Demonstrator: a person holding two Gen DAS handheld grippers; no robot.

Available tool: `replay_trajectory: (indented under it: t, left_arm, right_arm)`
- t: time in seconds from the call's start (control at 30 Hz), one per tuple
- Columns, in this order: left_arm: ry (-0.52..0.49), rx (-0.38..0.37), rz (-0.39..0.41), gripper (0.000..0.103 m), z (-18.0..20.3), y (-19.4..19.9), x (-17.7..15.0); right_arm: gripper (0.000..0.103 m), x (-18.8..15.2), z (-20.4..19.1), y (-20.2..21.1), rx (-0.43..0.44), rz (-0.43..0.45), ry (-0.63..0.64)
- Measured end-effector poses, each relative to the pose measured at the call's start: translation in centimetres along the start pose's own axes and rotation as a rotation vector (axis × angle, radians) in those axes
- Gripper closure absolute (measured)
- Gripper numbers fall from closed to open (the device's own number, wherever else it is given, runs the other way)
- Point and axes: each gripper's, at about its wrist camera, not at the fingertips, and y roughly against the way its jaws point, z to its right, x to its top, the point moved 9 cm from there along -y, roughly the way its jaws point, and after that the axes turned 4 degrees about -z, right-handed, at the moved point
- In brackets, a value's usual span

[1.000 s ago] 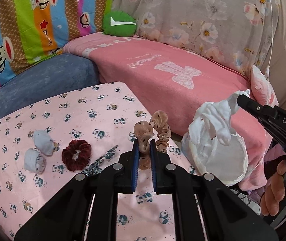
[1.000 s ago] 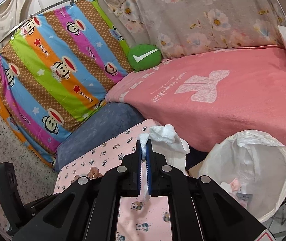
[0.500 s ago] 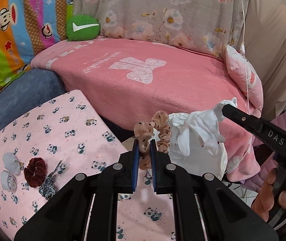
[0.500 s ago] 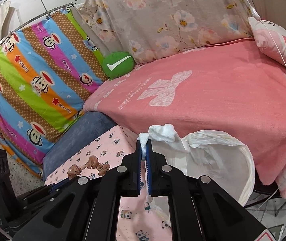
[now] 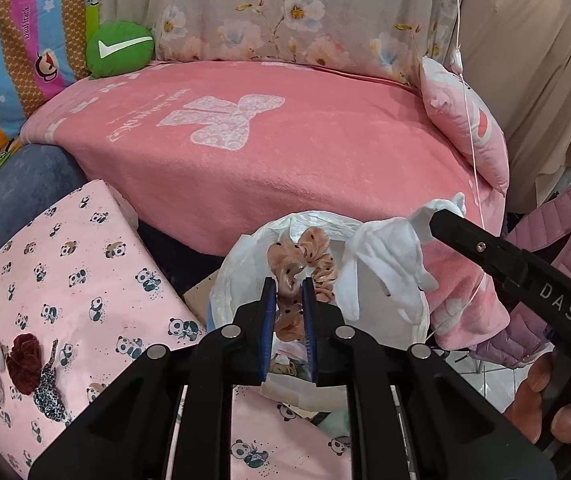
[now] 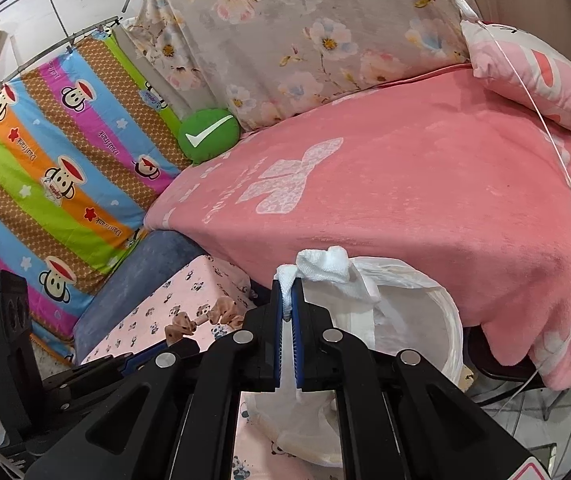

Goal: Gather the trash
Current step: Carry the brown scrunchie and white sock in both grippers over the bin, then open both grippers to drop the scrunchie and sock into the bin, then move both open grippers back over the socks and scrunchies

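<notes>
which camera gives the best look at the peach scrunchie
The left wrist view: the peach scrunchie fills the centre, pinched in the left gripper over the white bag. The right wrist view shows it only small, at lower left.

The left hand-held gripper [image 5: 288, 284] points forward with its blue-padded fingers [image 5: 268, 304] drawn in close — pinching a peach scrunchie [image 5: 301, 264]. The right hand-held gripper [image 6: 287, 296] has its fingers nearly together on a fold of white bag [image 6: 321, 266]. The person's right hand [image 5: 553, 404] wraps the handle — fingertips showing.
</notes>
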Motion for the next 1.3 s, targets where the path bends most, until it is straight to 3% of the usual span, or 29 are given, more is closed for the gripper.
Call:
replay_trajectory:
  t: [0.07, 0.13, 0.2, 0.4, 0.53, 1.07, 1.3]
  left_arm:
    - [-0.001, -0.004, 0.004, 0.073, 0.2, 0.0, 0.1]
    - [0.006, 0.011, 0.027, 0.036, 0.1, 0.3, 0.3]
    - [0.006, 0.028, 0.067, 0.028, 0.0, 1.1, 0.6]
    - [0.008, 0.055, 0.086, 0.028, -0.5, 1.8, 1.0]
    - [0.026, 0.062, 0.087, 0.028, -1.3, 2.1, 0.7]
    - [0.093, 0.116, 0.126, 0.028, -5.8, 5.3, -0.9]
    - [0.161, 0.155, 0.13, 0.028, -9.5, 6.5, -2.3]
  right_arm:
    - [0.097, 0.0, 0.2, 0.0, -0.004, 0.001, -0.002]
    - [0.097, 0.0, 0.4, -0.1, -0.007, 0.001, -0.007]
    - [0.096, -0.1, 0.6, -0.2, -0.012, -0.002, -0.009]
    - [0.09, -0.1, 0.4, -0.6, -0.008, -0.004, -0.014]
    - [0.08, -0.4, -0.3, -0.7, -0.006, -0.006, -0.006]
    - [0.067, -2.7, -5.3, -1.3, -0.034, -0.056, 0.107]
    - [0.065, -4.7, -8.6, -1.7, -0.099, -0.089, 0.213]
